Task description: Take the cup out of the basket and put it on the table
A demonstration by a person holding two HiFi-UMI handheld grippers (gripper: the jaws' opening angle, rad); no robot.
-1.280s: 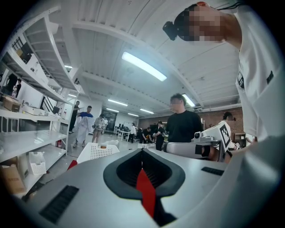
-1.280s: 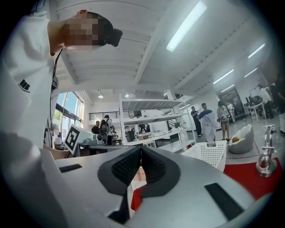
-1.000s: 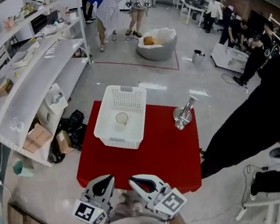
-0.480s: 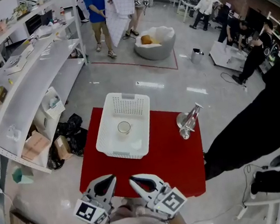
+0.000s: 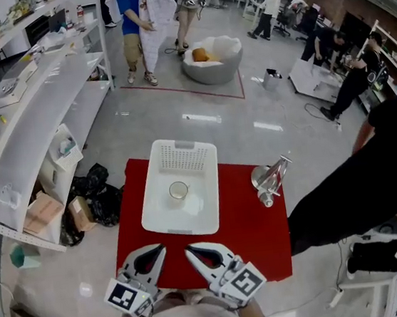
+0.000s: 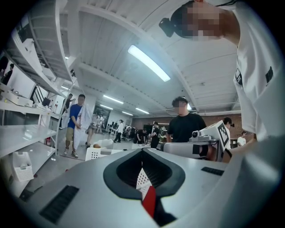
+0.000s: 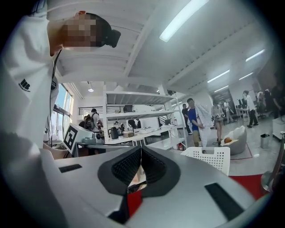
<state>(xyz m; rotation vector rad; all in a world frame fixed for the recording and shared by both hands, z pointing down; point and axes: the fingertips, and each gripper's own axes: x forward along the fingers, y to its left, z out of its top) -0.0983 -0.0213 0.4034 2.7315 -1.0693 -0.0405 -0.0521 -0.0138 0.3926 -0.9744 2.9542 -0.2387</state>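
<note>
A clear cup (image 5: 179, 190) stands upright inside the white perforated basket (image 5: 161, 218) on the red table (image 5: 248, 238). Both grippers hover side by side over the table's near edge, short of the basket and touching nothing. My left gripper (image 5: 152, 251) is shut with nothing between its jaws, and so is my right gripper (image 5: 194, 250). In the left gripper view the closed jaw tips (image 6: 142, 152) point level toward the basket (image 6: 95, 153). In the right gripper view the closed tips (image 7: 141, 152) point past the basket (image 7: 210, 158) at the right.
A shiny metal object (image 5: 269, 178) stands on the table's right side. A person in black (image 5: 373, 176) stands close to the table's right edge. White shelving (image 5: 26, 103) runs along the left, with boxes and black bags (image 5: 92, 199) on the floor beside the table.
The table and basket have come nearer and sit lower in the head view. Both grippers have moved forward together and stayed shut. People at the back have shifted.
</note>
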